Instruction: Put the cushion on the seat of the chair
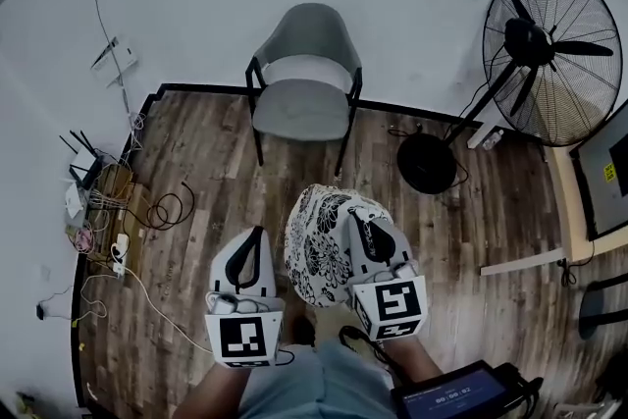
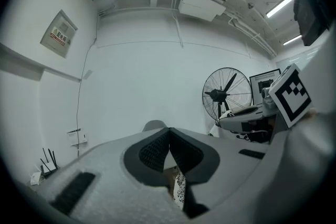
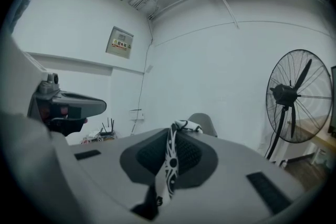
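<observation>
Wood floor (image 1: pixel 196 162), grey chair (image 1: pixel 304 83) ahead: right gripper (image 1: pixel 361 223) jaws clamp cushion (image 1: pixel 319 250) fabric, left gripper (image 1: pixel 257 235) jaws closed alongside.

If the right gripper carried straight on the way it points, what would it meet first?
Probably the grey chair: the right gripper, shut on the cushion, points at it with only floor between, though depth is unclear.
</observation>
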`<state>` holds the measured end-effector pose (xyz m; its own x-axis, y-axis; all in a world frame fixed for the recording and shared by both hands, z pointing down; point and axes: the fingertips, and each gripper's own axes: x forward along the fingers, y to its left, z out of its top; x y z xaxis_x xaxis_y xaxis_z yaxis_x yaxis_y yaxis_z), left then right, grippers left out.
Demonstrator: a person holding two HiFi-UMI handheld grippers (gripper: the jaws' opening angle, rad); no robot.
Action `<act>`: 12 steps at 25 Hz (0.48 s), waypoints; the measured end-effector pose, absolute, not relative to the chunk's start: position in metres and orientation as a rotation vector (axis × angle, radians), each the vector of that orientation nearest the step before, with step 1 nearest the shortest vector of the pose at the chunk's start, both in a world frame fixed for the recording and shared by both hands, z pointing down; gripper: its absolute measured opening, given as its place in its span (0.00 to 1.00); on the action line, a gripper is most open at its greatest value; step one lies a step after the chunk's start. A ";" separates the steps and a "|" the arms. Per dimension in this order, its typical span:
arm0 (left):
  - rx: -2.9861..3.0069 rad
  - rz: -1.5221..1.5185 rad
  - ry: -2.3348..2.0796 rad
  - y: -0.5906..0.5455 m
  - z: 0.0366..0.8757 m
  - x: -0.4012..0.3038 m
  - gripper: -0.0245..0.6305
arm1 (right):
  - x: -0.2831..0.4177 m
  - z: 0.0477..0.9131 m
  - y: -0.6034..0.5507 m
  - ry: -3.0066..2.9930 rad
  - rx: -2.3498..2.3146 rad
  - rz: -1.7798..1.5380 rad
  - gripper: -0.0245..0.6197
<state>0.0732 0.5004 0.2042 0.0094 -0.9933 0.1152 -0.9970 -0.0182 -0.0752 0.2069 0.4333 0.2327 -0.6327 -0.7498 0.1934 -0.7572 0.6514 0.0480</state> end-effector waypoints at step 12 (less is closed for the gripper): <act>2.196 0.363 -2.137 0.363 0.224 0.055 0.05 | 0.183 0.256 0.302 -2.681 1.205 0.164 0.06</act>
